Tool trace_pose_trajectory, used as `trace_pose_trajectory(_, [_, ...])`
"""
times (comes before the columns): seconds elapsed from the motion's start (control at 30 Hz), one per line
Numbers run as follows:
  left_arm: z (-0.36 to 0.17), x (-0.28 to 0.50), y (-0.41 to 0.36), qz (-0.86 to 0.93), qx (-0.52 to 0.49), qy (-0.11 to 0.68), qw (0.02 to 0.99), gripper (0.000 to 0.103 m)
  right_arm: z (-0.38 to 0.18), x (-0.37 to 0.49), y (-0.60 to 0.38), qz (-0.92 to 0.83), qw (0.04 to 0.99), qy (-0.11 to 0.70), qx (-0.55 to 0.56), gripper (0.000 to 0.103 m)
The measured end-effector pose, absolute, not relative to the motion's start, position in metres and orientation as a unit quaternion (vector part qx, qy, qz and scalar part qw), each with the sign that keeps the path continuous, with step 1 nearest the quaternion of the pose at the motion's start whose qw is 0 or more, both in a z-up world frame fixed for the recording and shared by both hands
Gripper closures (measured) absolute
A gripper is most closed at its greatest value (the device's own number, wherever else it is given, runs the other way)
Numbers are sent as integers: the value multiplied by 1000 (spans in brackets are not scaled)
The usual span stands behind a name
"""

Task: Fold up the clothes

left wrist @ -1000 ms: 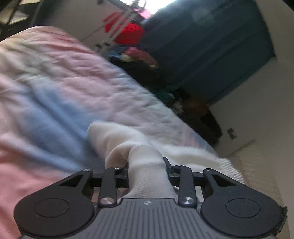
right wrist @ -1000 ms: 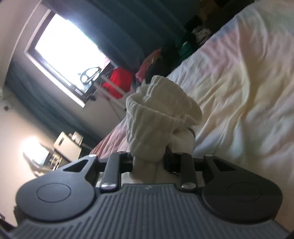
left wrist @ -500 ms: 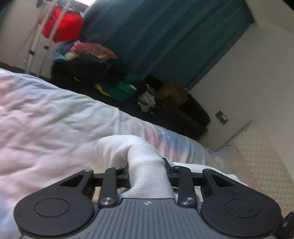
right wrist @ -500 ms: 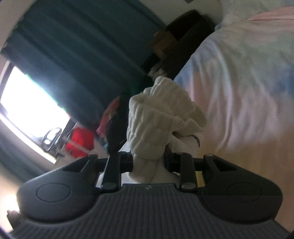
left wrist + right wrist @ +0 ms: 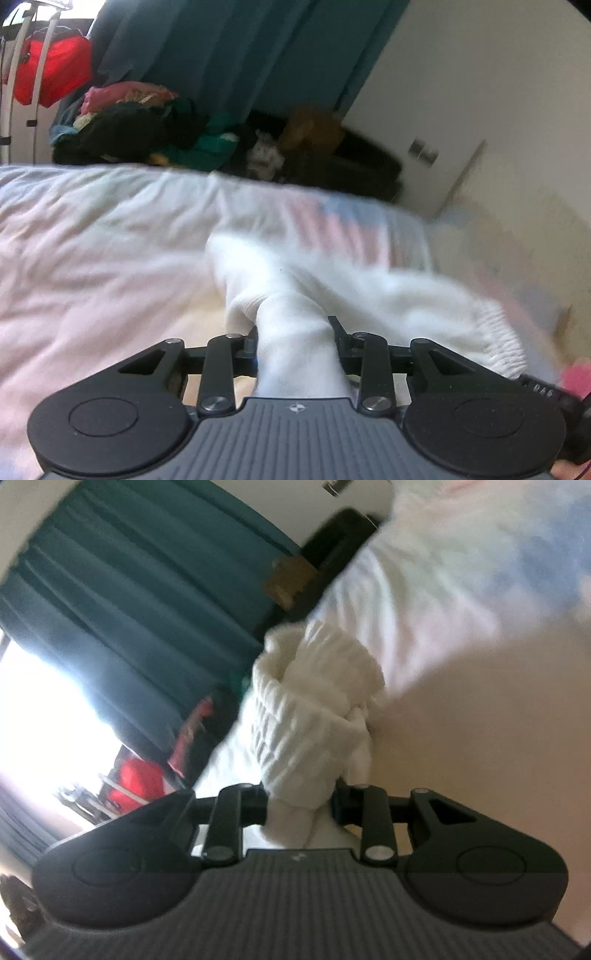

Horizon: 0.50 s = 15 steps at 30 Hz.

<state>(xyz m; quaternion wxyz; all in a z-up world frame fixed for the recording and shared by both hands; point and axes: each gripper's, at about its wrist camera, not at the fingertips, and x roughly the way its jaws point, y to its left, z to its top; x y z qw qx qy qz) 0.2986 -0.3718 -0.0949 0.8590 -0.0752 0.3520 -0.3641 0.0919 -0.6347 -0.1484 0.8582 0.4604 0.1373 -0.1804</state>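
Observation:
A white knit garment (image 5: 332,280) with a ribbed cuff (image 5: 498,332) trails from my left gripper (image 5: 293,325) out to the right over the pastel bedsheet (image 5: 92,240). The left jaws are opening, with the fabric still squeezed between them. In the right wrist view the other end of the garment (image 5: 314,701) bunches up in a ribbed lump in front of my right gripper (image 5: 299,797). Its jaws are opening too, with cloth still pinched between them. The bedsheet (image 5: 461,590) lies close beneath on the right. The fingertips of both grippers are hidden by fabric.
Beyond the bed's far edge lie a pile of clothes (image 5: 147,129) and a dark case (image 5: 351,162) under teal curtains (image 5: 240,55). A red item (image 5: 48,70) hangs on a white rack at the left. A bright window (image 5: 37,709) shows in the right wrist view.
Both grippers have swung across and come down closer to the bed, rolling as they went. The garment stays between both pairs of jaws and now stretches out to the right of the left gripper.

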Motion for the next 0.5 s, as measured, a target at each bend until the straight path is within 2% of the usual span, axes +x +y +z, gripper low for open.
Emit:
trace_pose_trajectory(0.1, [-120,286,-363,-349,-50,363,863,63,-163,85,-623,-191,857,166,448,66])
trace_pose_trajectory(0.2, [-123,274,-365,-344,0,350,871,54,-155,81,-626,-195,842,193,464,65])
trace_pose_trajectory(0.37, [-97,257,-356,-326,27,350,878,45,-119,57,-622,-213,831,234,457,65])
trace_pose_trajectory(0.43, [-79,241,-347,-325,28,335,884,37,-99,42,-615,-211,840,236,440,65])
trace_pose_trajectory(0.5, [-58,223,-340,-326,31,317,890,34,-76,28,-607,-208,852,233,420,65])
